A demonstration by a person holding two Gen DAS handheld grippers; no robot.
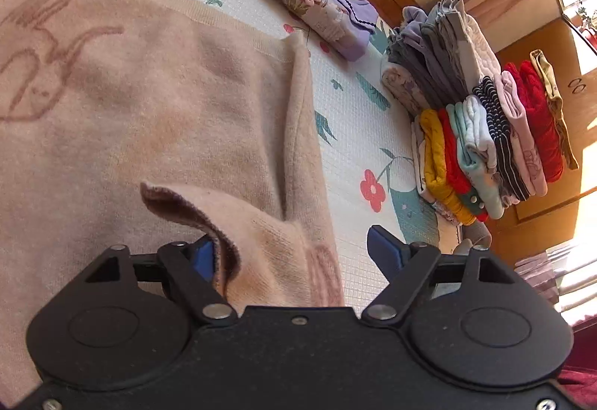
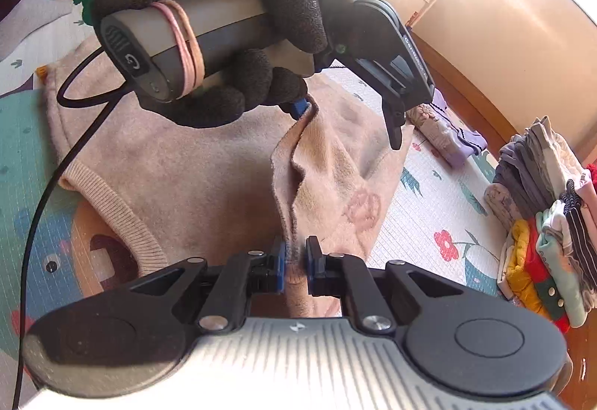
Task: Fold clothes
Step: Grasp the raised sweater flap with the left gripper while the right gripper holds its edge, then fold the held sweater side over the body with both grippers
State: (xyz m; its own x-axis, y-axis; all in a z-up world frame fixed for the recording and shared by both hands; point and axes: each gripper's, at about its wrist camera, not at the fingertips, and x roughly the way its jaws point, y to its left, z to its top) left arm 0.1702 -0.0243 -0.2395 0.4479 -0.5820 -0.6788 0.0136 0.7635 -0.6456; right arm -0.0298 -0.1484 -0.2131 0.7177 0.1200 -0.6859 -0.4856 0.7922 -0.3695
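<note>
Garment: a soft beige knitted sweater (image 1: 123, 81) with a faint pink bird figure was spread on the printed foam play mat (image 1: 350, 119), in the near left of the left wrist view. One side strip was seen turned over, with a raised ridge along its right edge.

Left gripper: the left gripper (image 1: 294, 253) was held wide open. A lifted edge of the knit lay against the inner side of its left blue pad (image 1: 203, 257); the right pad stood apart over the mat. Nothing was clamped by it.

Right gripper: the right gripper (image 2: 296, 257) was nearly closed, and a thin fold of the same sweater (image 2: 209, 163) was pinched between its blue pads at the near edge.

Hand: a hand in a dark glove (image 2: 238, 18) with a green cuff was seen holding the left gripper's handle above the far part of the sweater.

Handling: the knit was judged light, limp and a little stretchy, not slippery; it would sag between two grips and would crease easily. A hold at the ribbed hem (image 2: 112, 201) or at a doubled edge was judged safer than at a single layer.

Stage: a fold was judged to be in progress; how many remained could not be told.

Other clothes: a folded lilac garment (image 1: 321, 14) lay far on the mat, and a stack of folded clothes (image 1: 485, 134) stood at the right.
</note>
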